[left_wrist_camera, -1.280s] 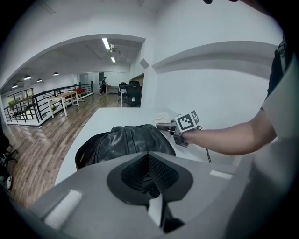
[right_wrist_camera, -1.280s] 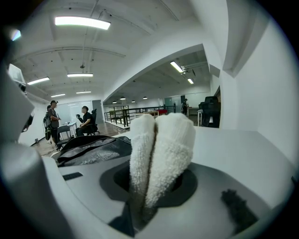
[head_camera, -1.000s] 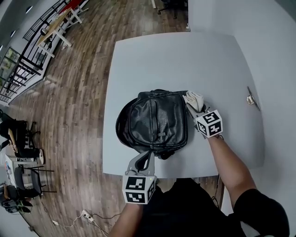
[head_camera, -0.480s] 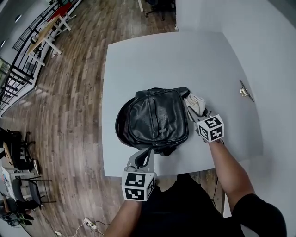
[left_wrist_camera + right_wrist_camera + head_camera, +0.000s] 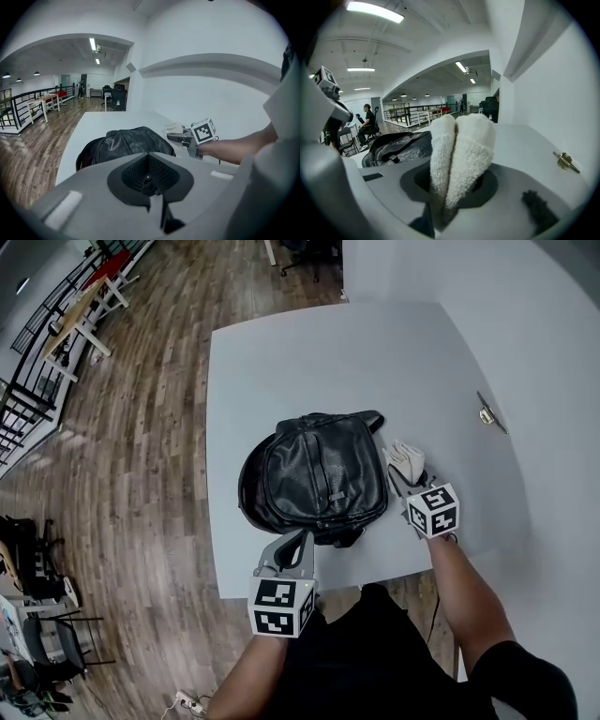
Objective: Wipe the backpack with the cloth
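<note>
A black leather backpack (image 5: 314, 479) lies flat in the middle of the pale table (image 5: 281, 362); it also shows in the left gripper view (image 5: 126, 143) and the right gripper view (image 5: 396, 145). My right gripper (image 5: 405, 480) hovers just off the bag's right side, shut on a folded white cloth (image 5: 404, 459). The cloth (image 5: 461, 150) stands up between the jaws and fills that view's middle. My left gripper (image 5: 296, 546) sits at the bag's near edge, by the table's front rim, jaws shut with nothing between them (image 5: 148, 168).
A small metal clip (image 5: 486, 415) lies on the table far right, also seen low right as a clip (image 5: 564, 161). The table's front edge runs just under my left gripper. Wooden floor, railings and desks lie to the left; a person (image 5: 369, 120) sits far off.
My right gripper with the cloth has drifted slightly right, off the backpack's upper right corner. The left gripper holds its place by the bag's near edge.
</note>
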